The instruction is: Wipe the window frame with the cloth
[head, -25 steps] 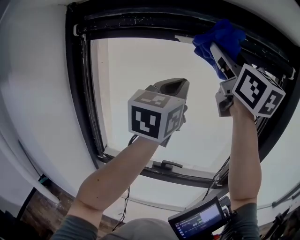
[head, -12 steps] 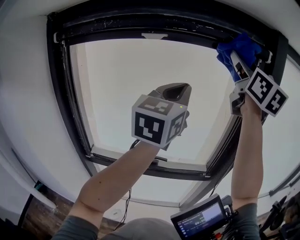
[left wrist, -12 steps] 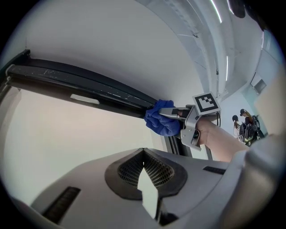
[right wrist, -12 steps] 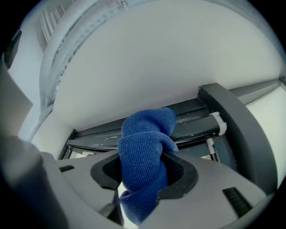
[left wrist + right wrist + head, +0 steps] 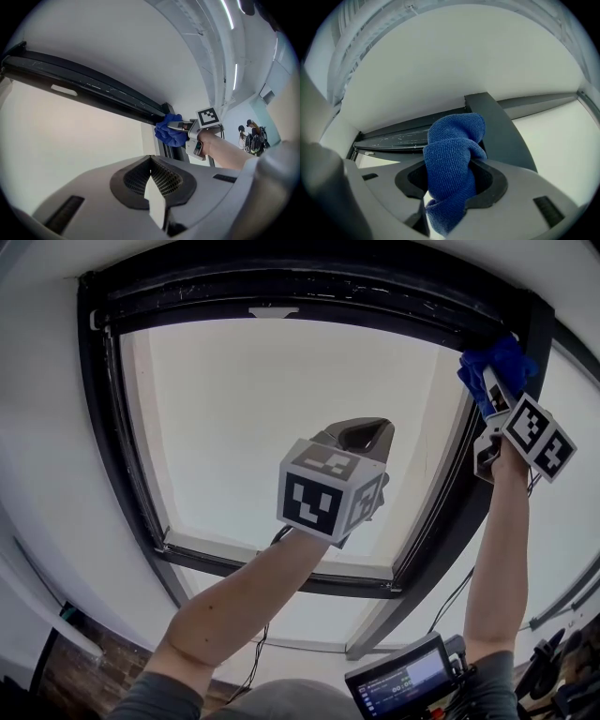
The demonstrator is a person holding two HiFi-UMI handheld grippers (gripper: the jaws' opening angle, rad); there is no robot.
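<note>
Nearest, at the bottom of the head view, a small screen device (image 5: 398,681) sits below two raised forearms. The left gripper (image 5: 361,437) hangs in front of the pale glass (image 5: 281,418), well clear of the frame. Only its own view shows its fingers (image 5: 136,180) meeting at the tips, with a thin sliver of light behind and nothing held. The right gripper (image 5: 489,390) reaches higher. Its own view shows the jaws pinching a folded blue cloth (image 5: 452,154), a grip the head view hides behind the marker cube. Farthest, the cloth (image 5: 492,362) lies against the upper right corner of the black window frame (image 5: 281,287). The left gripper view shows that corner from the side.
</note>
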